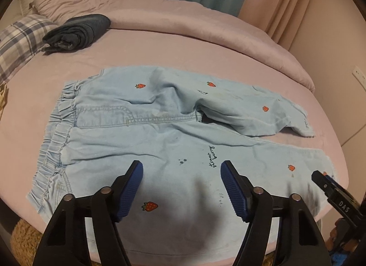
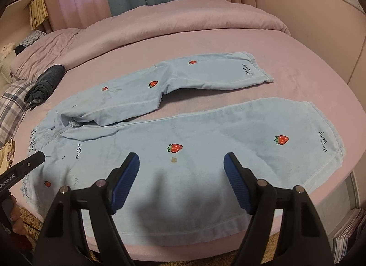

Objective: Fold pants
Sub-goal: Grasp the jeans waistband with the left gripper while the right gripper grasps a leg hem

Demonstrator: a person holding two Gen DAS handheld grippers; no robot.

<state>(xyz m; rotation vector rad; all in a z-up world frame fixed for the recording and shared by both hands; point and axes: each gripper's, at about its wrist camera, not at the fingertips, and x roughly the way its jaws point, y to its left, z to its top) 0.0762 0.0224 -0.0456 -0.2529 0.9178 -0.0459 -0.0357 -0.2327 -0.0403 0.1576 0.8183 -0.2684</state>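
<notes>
Light blue pants (image 1: 141, 129) with small red strawberry prints lie spread on a pink bed (image 1: 183, 46), waistband at the left and both legs running to the right. The far leg is rumpled and bent; the near leg (image 2: 228, 133) lies flat. My left gripper (image 1: 181, 167) is open and empty, hovering over the near hip area. My right gripper (image 2: 181, 160) is open and empty above the near leg. The right gripper's tip shows in the left wrist view (image 1: 320, 178); the left gripper's tip shows in the right wrist view (image 2: 36, 157).
A folded dark garment (image 1: 77, 31) lies at the back left beside a plaid pillow (image 1: 20, 39). A rumpled pink duvet (image 1: 160, 12) runs along the back, with curtains behind. Stacked books (image 2: 350, 236) stand by the bed's right edge.
</notes>
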